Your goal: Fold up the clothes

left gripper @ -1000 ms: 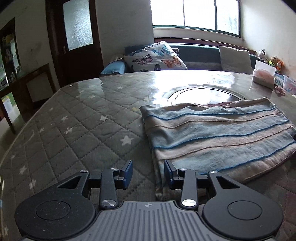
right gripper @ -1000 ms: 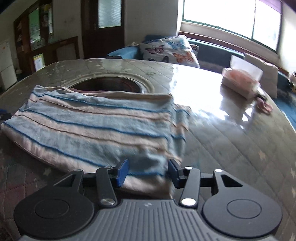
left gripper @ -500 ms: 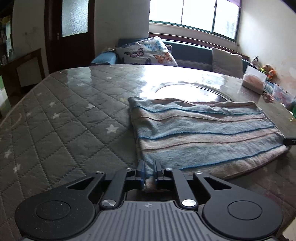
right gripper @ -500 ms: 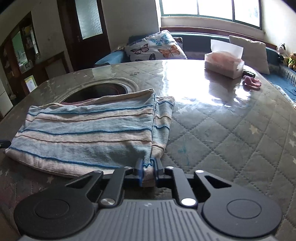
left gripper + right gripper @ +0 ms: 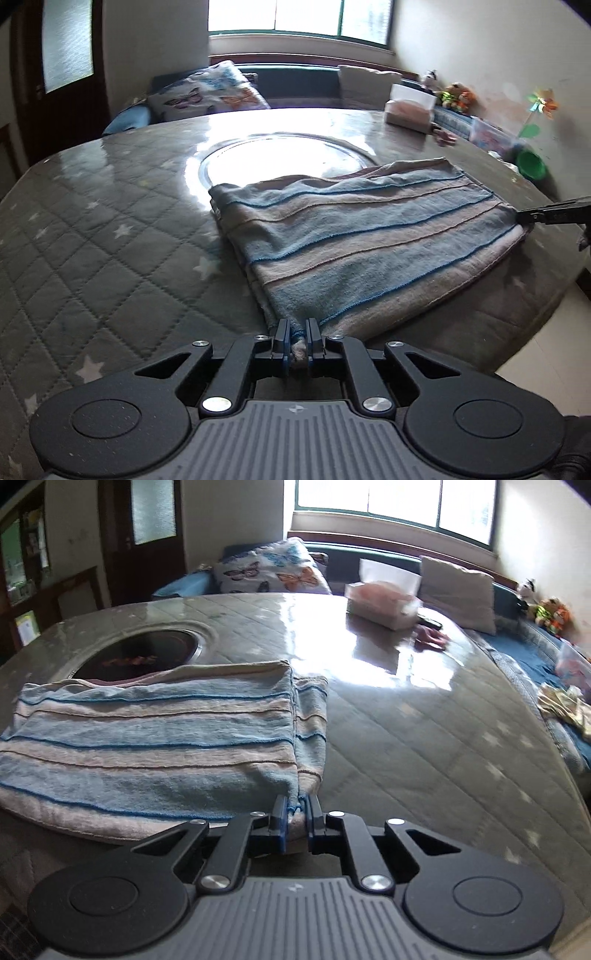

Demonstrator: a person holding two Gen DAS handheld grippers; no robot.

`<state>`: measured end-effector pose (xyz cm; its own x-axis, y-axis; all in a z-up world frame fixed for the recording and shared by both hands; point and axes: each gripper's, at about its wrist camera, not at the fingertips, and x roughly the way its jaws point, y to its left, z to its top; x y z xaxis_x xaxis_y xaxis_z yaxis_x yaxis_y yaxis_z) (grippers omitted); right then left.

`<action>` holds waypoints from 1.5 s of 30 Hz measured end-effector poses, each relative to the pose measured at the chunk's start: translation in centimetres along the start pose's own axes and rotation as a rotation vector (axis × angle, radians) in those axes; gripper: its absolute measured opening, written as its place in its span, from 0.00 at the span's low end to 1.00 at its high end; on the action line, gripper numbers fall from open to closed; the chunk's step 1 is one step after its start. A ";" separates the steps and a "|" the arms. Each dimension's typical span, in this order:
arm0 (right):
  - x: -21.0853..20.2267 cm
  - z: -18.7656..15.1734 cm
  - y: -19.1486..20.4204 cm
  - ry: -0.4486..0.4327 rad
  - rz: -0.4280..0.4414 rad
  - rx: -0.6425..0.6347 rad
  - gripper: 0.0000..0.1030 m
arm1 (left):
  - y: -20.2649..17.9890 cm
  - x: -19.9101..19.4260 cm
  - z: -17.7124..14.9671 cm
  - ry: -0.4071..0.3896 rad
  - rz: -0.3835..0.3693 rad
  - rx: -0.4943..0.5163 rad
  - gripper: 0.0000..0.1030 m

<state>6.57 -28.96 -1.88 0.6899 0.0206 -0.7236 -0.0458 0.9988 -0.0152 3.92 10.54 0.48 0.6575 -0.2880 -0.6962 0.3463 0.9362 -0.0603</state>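
A folded striped cloth (image 5: 369, 236), blue and beige, lies on the quilted star-pattern table (image 5: 92, 240). My left gripper (image 5: 297, 334) is shut on the cloth's near left corner. My right gripper (image 5: 295, 808) is shut on the near right corner of the same cloth (image 5: 147, 746). The right gripper's fingers (image 5: 554, 216) also show at the right edge of the left wrist view, touching the cloth's far corner. Both pinched corners sit low, near the table's front edge.
A round glass inset (image 5: 280, 162) sits in the table's middle, partly under the cloth. A tissue box (image 5: 384, 605) and a small pink item (image 5: 430, 637) lie at the far side. A sofa with a butterfly cushion (image 5: 273, 570) stands behind. The floor (image 5: 546, 354) shows past the right edge.
Both grippers were open a second ago, then closed on the cloth's near corners. Since then both have lifted and tilted slightly, the corners still pinched.
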 end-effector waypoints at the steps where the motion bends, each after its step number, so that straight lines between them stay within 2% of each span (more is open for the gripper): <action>1: -0.1 -0.2 -0.2 0.006 -0.001 0.001 0.10 | 0.0 -0.1 0.3 -0.006 0.005 0.004 0.12; 6: -0.9 0.5 -0.2 -0.032 -0.024 -0.016 0.15 | 0.7 -0.8 2.5 -0.081 0.042 0.000 0.12; 9: -1.2 1.5 0.2 -0.071 -0.026 -0.037 0.16 | 0.9 0.4 3.9 -0.108 0.058 0.007 0.12; 16: 1.3 4.2 3.1 -0.095 0.061 -0.097 0.17 | 1.7 5.5 6.8 -0.097 0.051 0.008 0.09; 23: 5.4 6.1 6.0 -0.070 0.131 -0.146 0.17 | 3.0 9.2 7.9 -0.056 0.102 0.001 0.09; 29: 7.8 6.7 6.5 -0.043 0.129 -0.151 0.18 | 3.8 9.8 8.5 -0.063 0.144 -0.018 0.09; 36: 8.5 8.1 7.3 -0.066 0.157 -0.158 0.18 | 2.6 9.4 9.4 -0.083 0.086 -0.001 0.11; 39: 9.6 8.7 8.1 -0.069 0.173 -0.161 0.18 | 2.1 10.6 9.6 -0.054 0.102 0.022 0.12; 45: 11.3 9.7 8.8 -0.074 0.156 -0.148 0.20 | 3.1 11.6 9.8 -0.027 0.134 -0.020 0.12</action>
<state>21.00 -19.56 -3.50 0.7174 0.1827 -0.6723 -0.2576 0.9662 -0.0124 19.23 8.11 -0.76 0.7151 -0.1649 -0.6793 0.2405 0.9705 0.0177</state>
